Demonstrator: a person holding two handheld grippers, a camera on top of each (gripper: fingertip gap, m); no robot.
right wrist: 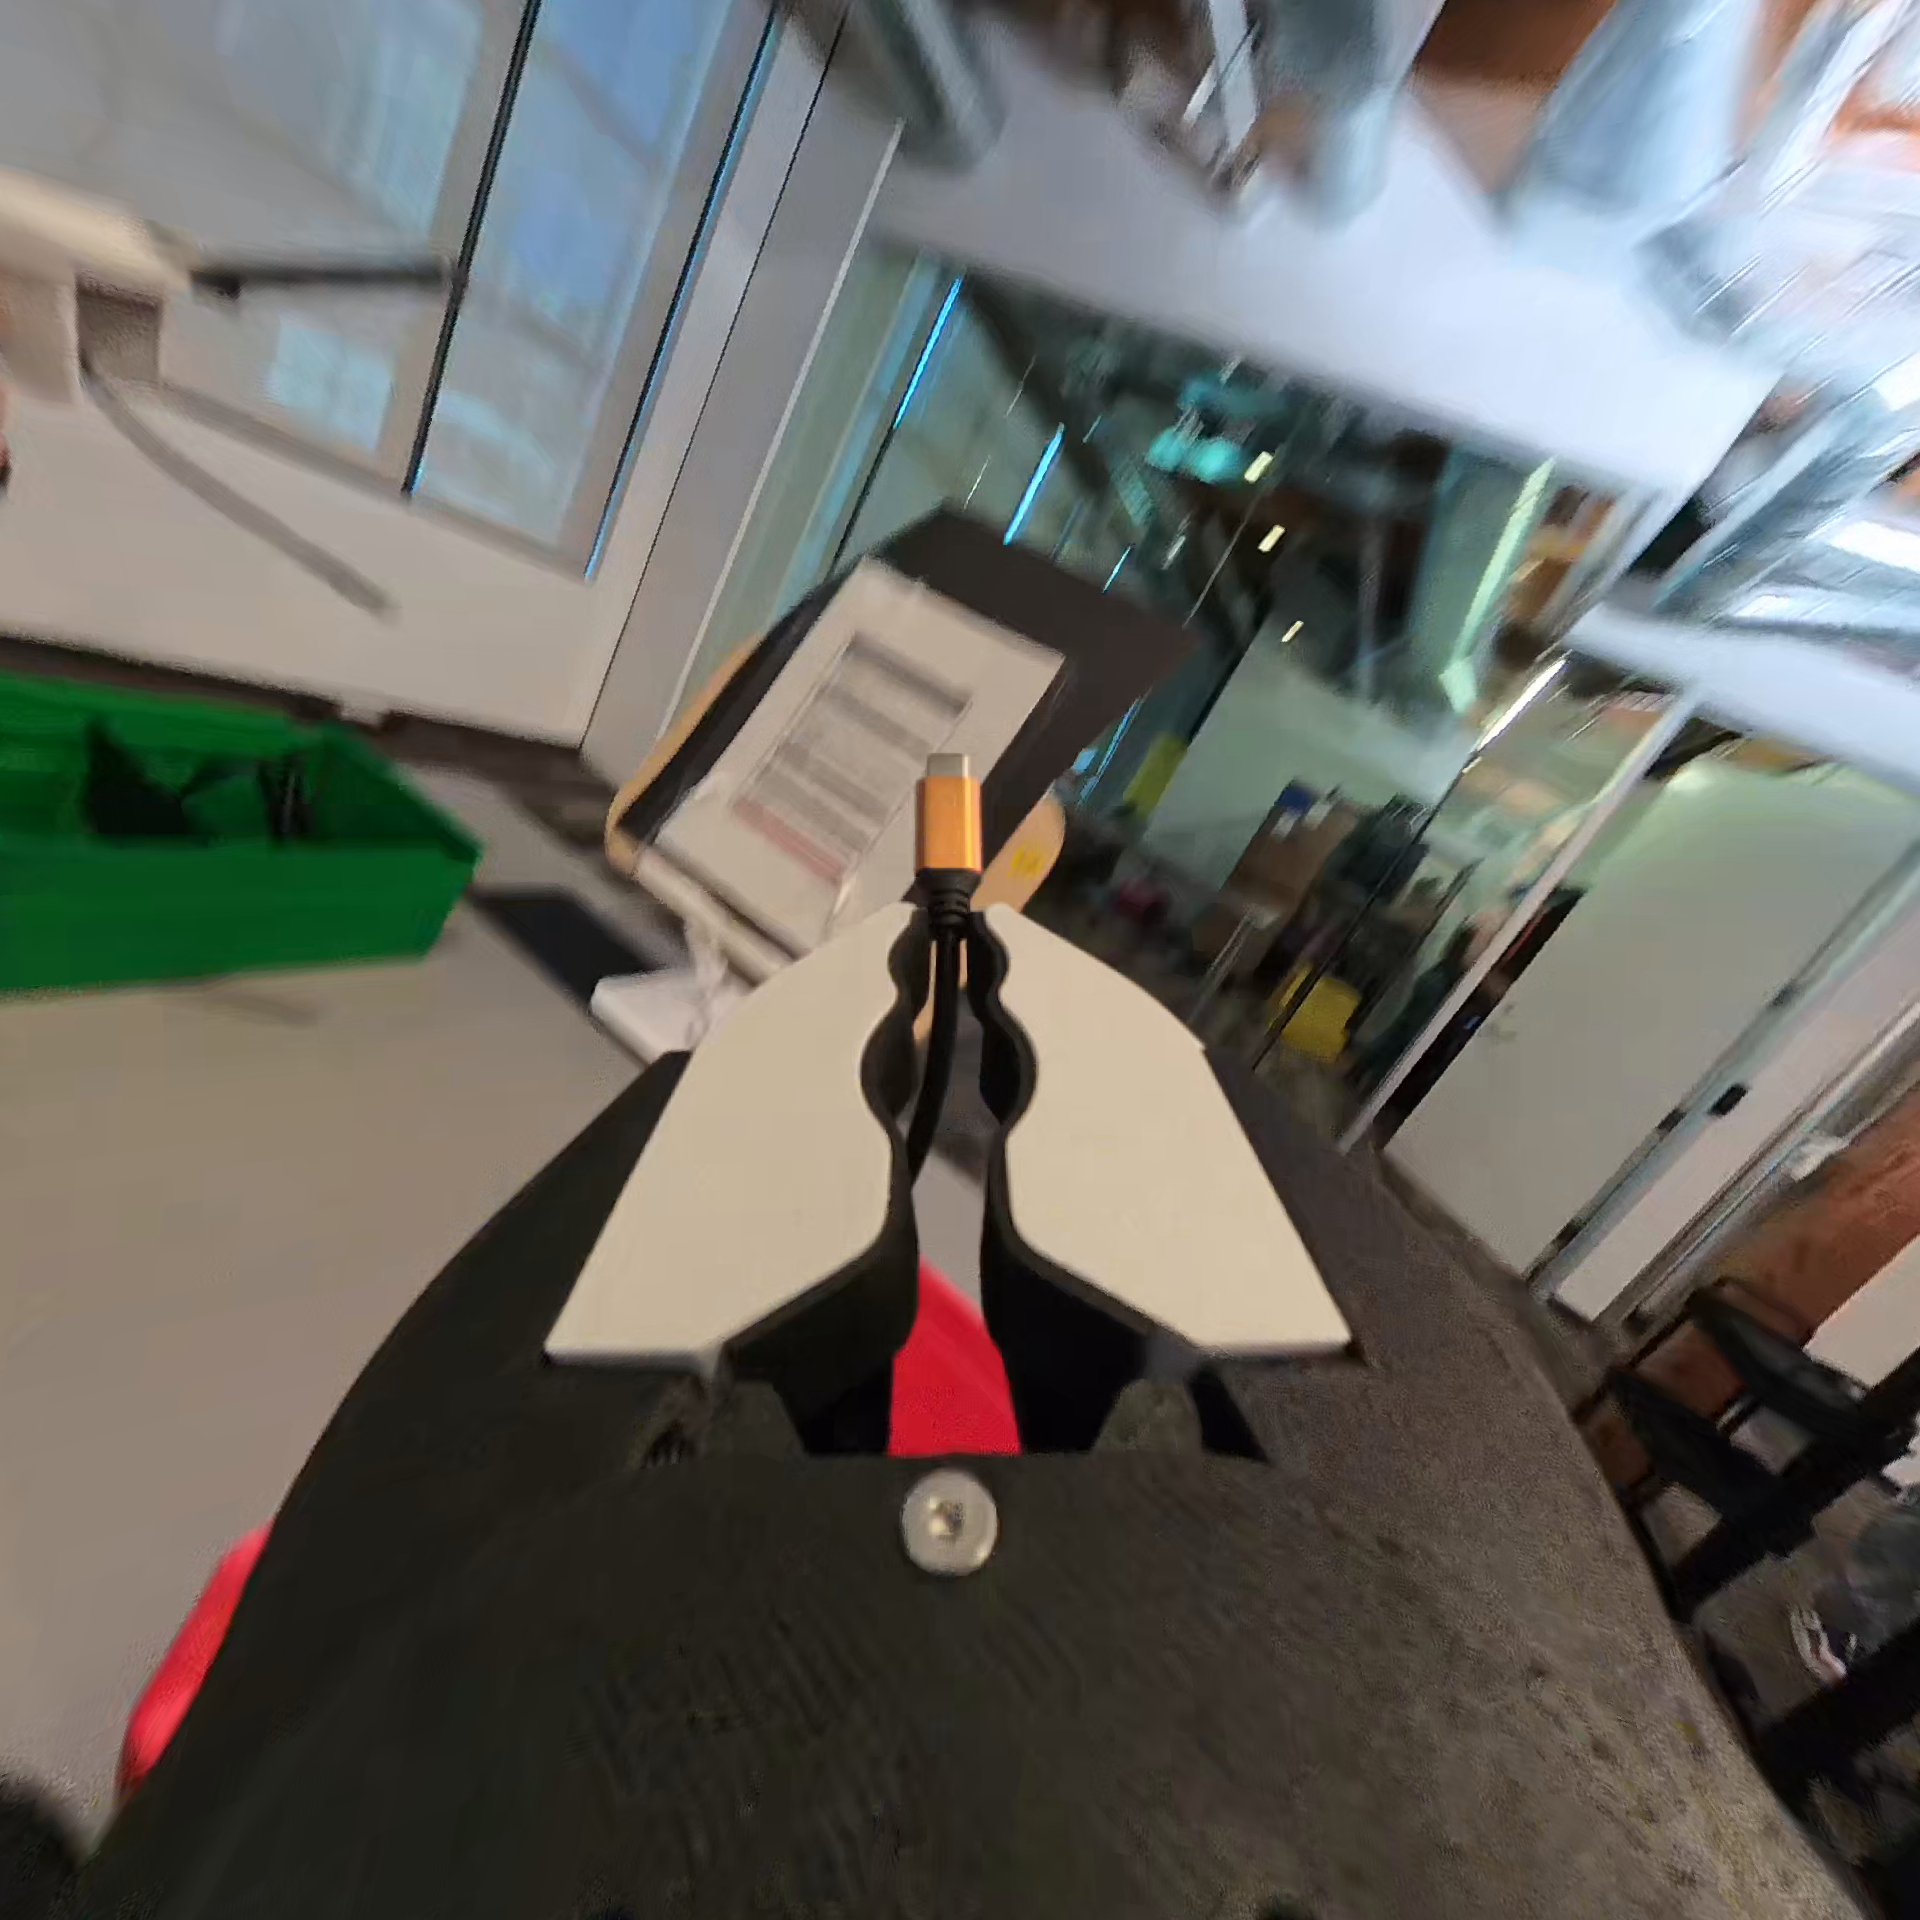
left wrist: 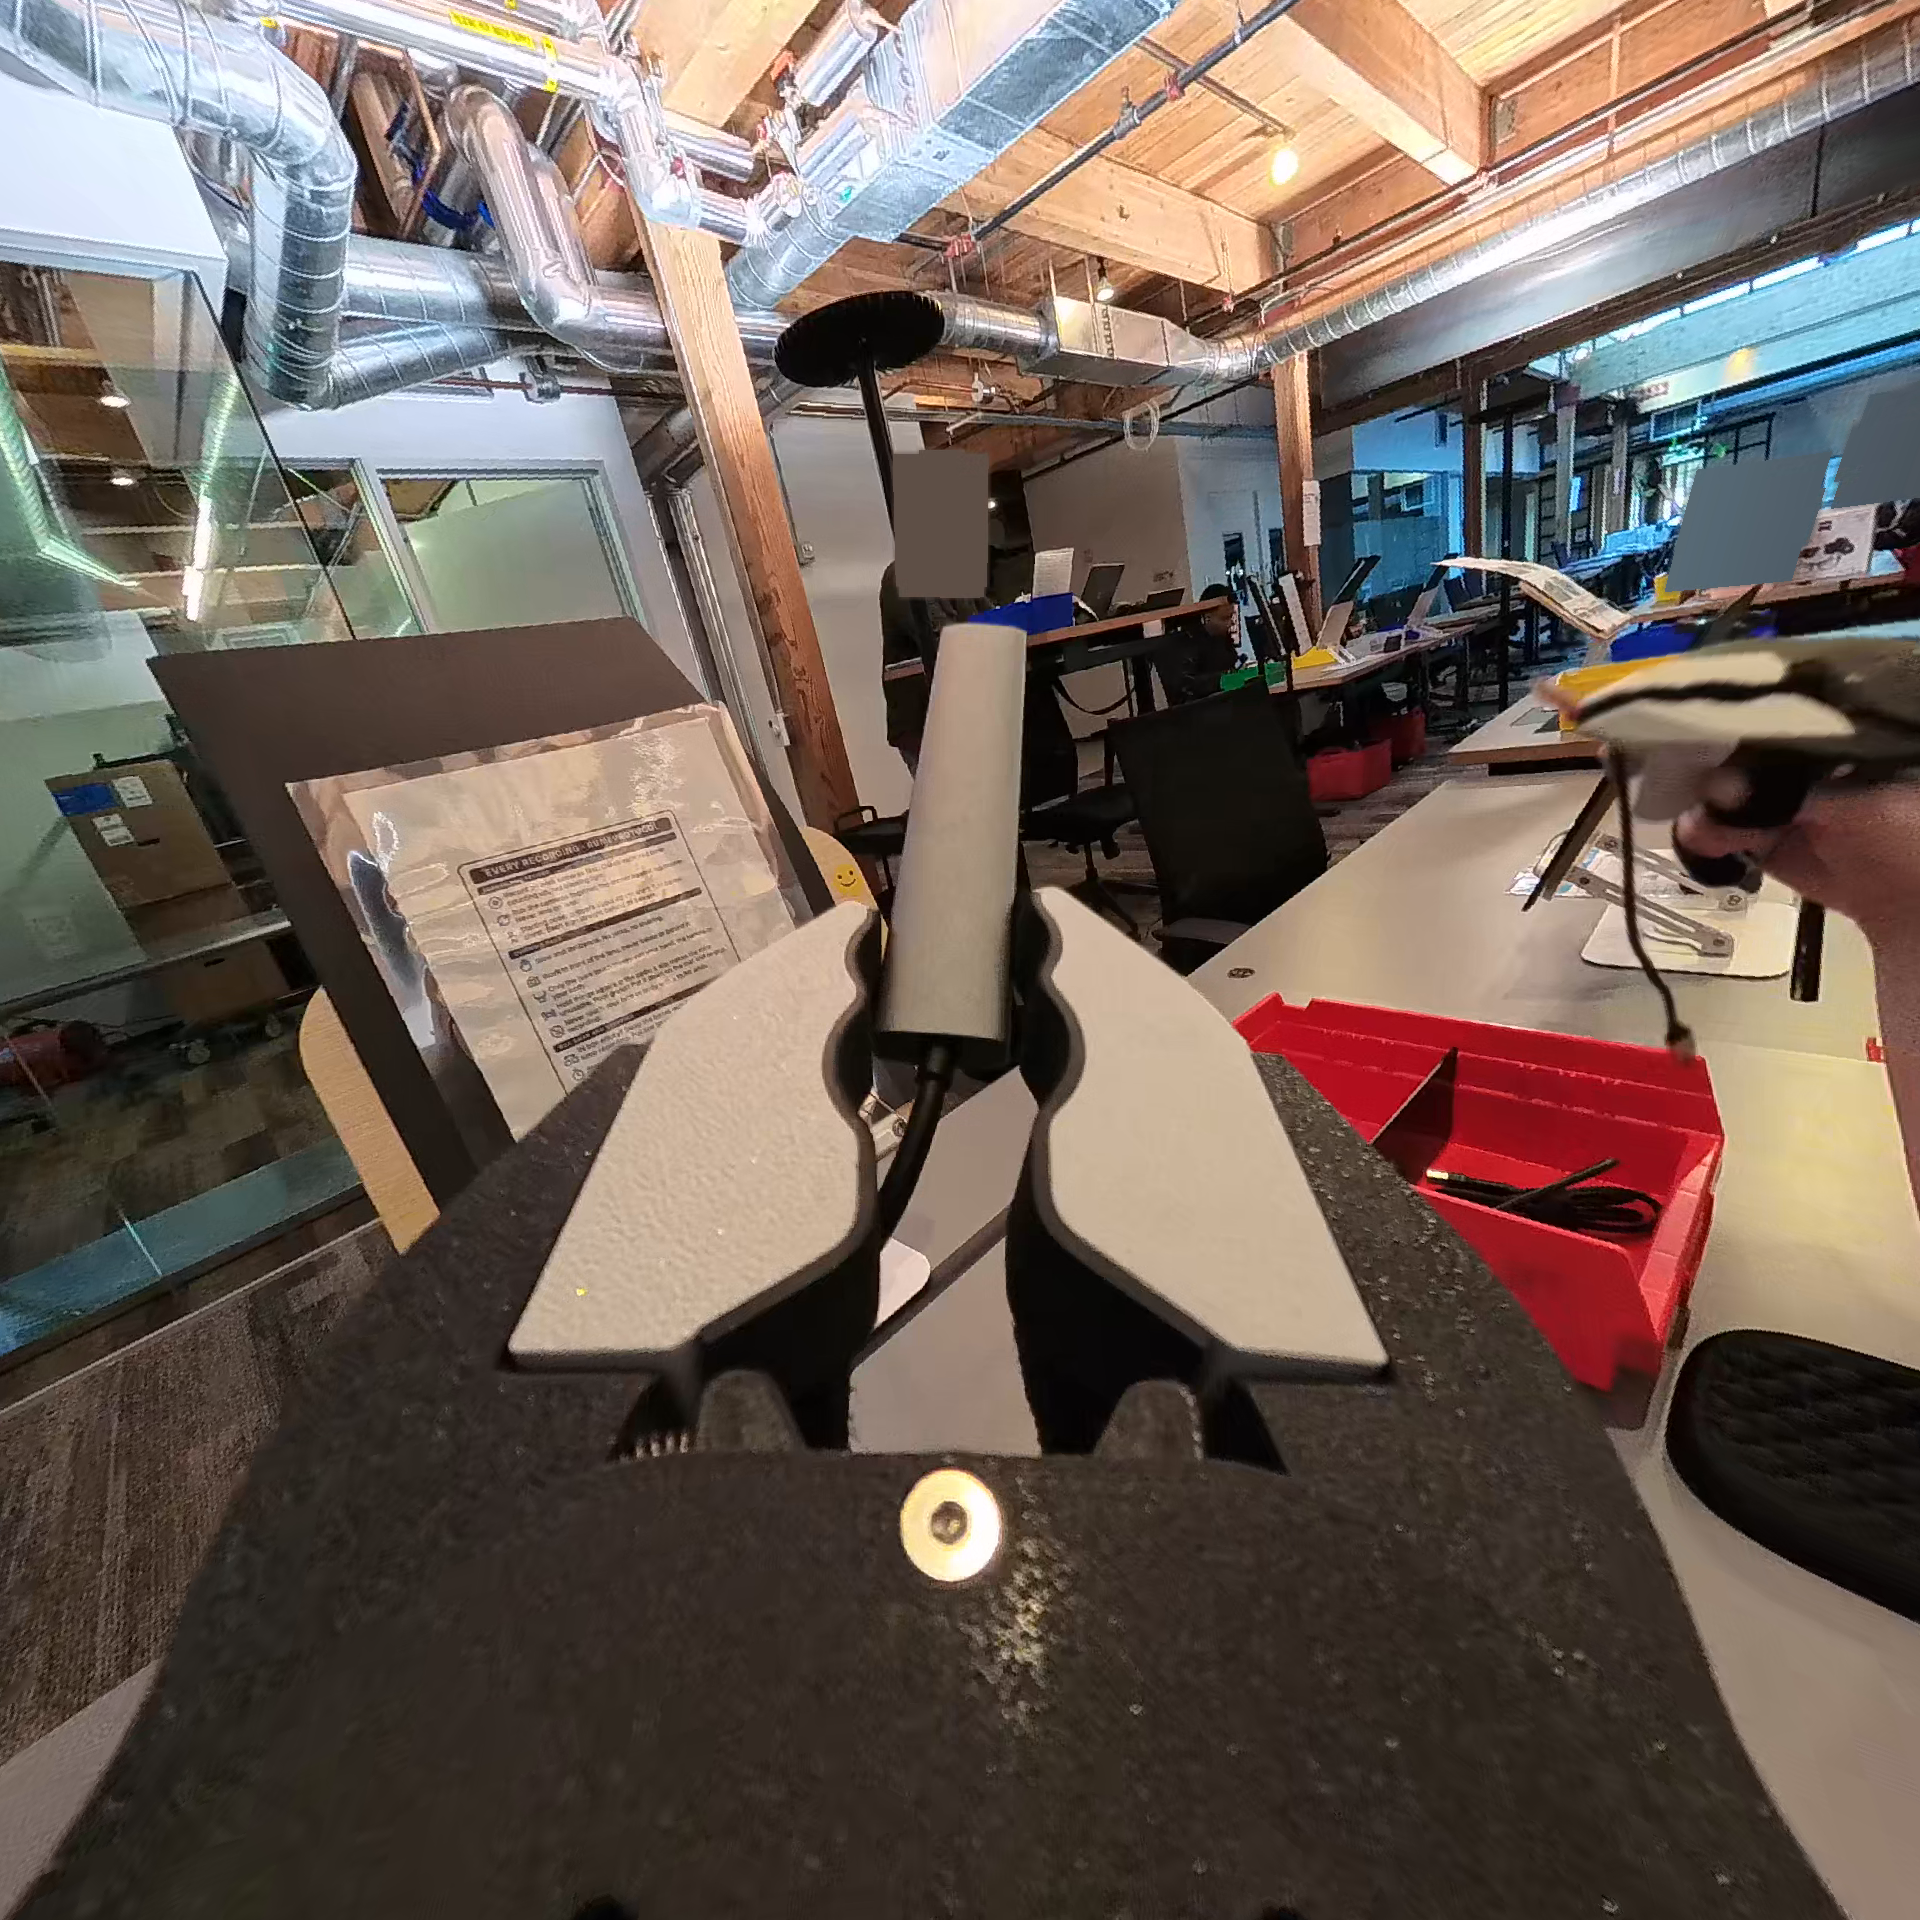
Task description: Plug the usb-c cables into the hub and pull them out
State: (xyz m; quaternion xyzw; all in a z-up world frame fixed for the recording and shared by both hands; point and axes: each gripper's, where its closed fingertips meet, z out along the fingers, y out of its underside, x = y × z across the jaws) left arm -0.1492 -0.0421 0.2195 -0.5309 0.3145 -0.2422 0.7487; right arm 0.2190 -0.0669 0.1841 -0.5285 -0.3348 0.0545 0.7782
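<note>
Hub (left wrist: 956, 821): grey, slim, bar-shaped, stiff, probably light; smooth metal-like skin, so likely slippery. Clamped at lower end by left claw (left wrist: 951, 997), held upright in air above table (left wrist: 1403, 894). Short black lead (left wrist: 914, 1132) exits bottom end, runs down between claw fingers (left wrist: 717, 1132). Best grip: low on body, as now, leaving upper length free. Ports not visible from this side.

Cable (right wrist: 940, 1039): thin, black, limp; sags under own weight. Plug (right wrist: 948, 821): orange sleeve, bare silver tip, rigid but small; tip probably easy to bend under side load. Grasped by right claw (right wrist: 945, 920) on cable just behind strain relief, plug pointing forward, clear of fingertips. Hold that close to plug keeps it steady for insertion; farther back, cable would likely flex.

Right claw seen in left view (left wrist: 1714, 727) at right edge, well apart from hub, cable (left wrist: 1647, 914) hanging below it.

Red bin (left wrist: 1558, 1101) on table, second black cable (left wrist: 1558, 1205) inside. Green bin (right wrist: 229, 831) blurred at left of right view.

Step in hand, by judgement: bringing plug to hub; not yet inserted. Requires straight, axial push.
</note>
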